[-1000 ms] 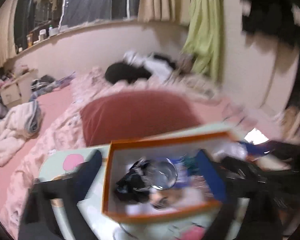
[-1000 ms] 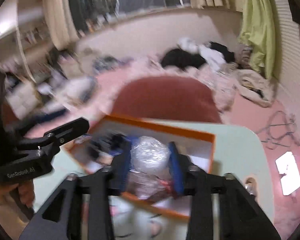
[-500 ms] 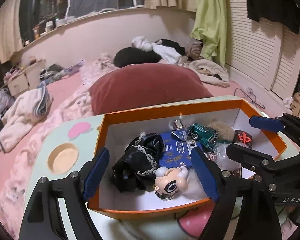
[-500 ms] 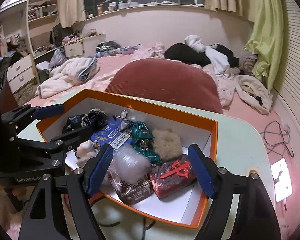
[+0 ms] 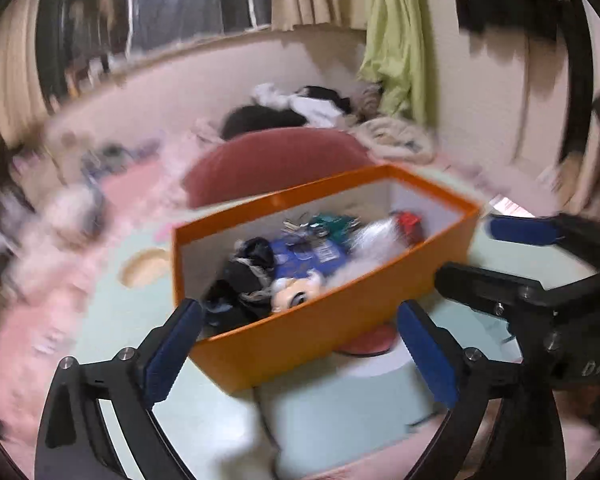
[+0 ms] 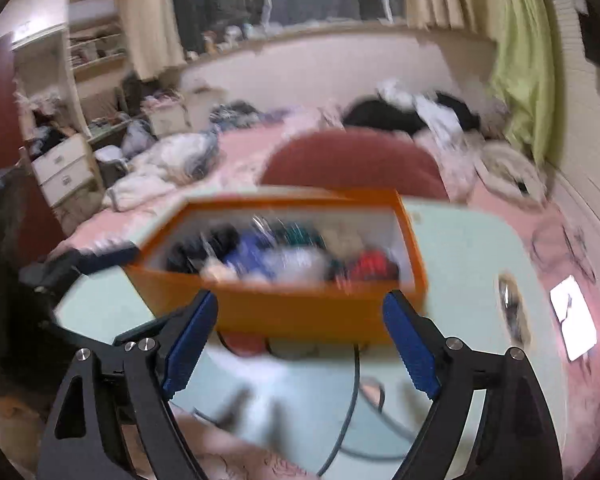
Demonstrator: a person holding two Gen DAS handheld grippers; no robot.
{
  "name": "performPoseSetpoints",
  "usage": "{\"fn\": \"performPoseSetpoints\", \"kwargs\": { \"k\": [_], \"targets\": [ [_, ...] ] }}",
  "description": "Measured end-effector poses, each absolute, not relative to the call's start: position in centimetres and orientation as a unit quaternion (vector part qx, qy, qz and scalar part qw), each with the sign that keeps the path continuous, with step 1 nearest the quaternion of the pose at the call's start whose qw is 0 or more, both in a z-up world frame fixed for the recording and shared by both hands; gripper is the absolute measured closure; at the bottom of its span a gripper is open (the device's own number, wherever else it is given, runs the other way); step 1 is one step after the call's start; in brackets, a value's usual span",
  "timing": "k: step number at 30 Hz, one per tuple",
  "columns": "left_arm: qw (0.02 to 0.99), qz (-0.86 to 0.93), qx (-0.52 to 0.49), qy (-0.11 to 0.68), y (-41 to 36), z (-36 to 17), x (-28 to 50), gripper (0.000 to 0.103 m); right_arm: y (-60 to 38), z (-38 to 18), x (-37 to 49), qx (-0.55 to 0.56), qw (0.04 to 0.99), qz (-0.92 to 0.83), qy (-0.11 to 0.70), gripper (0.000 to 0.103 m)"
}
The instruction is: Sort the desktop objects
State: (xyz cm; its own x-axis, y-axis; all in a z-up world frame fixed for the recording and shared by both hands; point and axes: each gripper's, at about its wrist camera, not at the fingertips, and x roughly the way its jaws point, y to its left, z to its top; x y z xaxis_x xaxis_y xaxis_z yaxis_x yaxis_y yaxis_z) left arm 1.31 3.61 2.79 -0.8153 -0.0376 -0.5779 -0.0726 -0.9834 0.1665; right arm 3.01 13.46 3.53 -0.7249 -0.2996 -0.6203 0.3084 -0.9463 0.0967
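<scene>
An orange box (image 5: 320, 332) with white inner walls stands on the pale green table (image 5: 332, 408). It holds several small things: black lacy cloth (image 5: 244, 276), a blue packet (image 5: 304, 252), a round-headed figurine (image 5: 296, 294), a green toy car (image 5: 332, 220) and a red item (image 5: 408, 220). My left gripper (image 5: 300, 344) hangs just in front of the box's near wall, its jaws opening with nothing pressed between them. In the right wrist view the same box (image 6: 320, 312) lies ahead of my right gripper (image 6: 300, 344), whose jaws are also opening and hold nothing. Both views are blurred.
A dark red cushion (image 5: 276, 160) sits behind the table on a pink bed strewn with clothes. A round cup hollow (image 5: 144, 266) is set in the tabletop left of the box. A cable (image 6: 352, 400) runs across the table. White drawers (image 6: 64, 172) stand far left.
Both grippers have drawn back from over the box to in front of its near wall. The right gripper let go of the clear wrapped bundle, which now lies in the box, and both jaws have widened.
</scene>
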Motion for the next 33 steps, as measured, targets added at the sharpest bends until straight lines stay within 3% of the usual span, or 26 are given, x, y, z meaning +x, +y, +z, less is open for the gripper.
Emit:
{"fn": "performPoseSetpoints", "kwargs": {
  "k": [4, 7, 12, 17, 23, 27, 33],
  "targets": [
    [-0.048, 0.939, -0.29, 0.177, 6.1, 1.3, 1.6, 0.001, 14.4, -0.2, 0.1, 0.45, 0.1, -0.888, -0.014, 0.015],
    [-0.037, 0.94, -0.29, 0.177, 5.7, 1.5, 1.5, 0.0, 14.4, -0.5, -0.3, 0.452, 0.078, -0.889, 0.007, 0.005],
    [-0.057, 0.932, -0.296, 0.201, 3.9, 0.9, -0.5, 0.0, 14.3, -0.5, -0.2, 0.45, 0.075, -0.89, 0.013, 0.003],
    [-0.026, 0.945, -0.302, 0.123, 0.7, 2.5, -1.7, 0.0, 13.9, -0.8, -0.6, 0.456, 0.069, -0.886, 0.045, 0.001],
    [0.083, 0.95, -0.293, -0.064, -1.9, 4.4, 2.4, 0.0, 13.9, -0.6, -0.5, 0.456, 0.076, -0.886, 0.048, 0.001],
    [0.03, 0.908, -0.414, -0.055, -1.6, 0.2, 1.4, 0.0, 13.7, -0.7, -0.3, 0.453, 0.087, -0.886, 0.053, 0.001],
    [0.002, 0.903, -0.415, -0.111, -4.4, 0.5, -1.2, 0.0, 13.7, -0.7, -0.3, 0.453, 0.088, -0.886, 0.052, 0.001]
  ]
}}
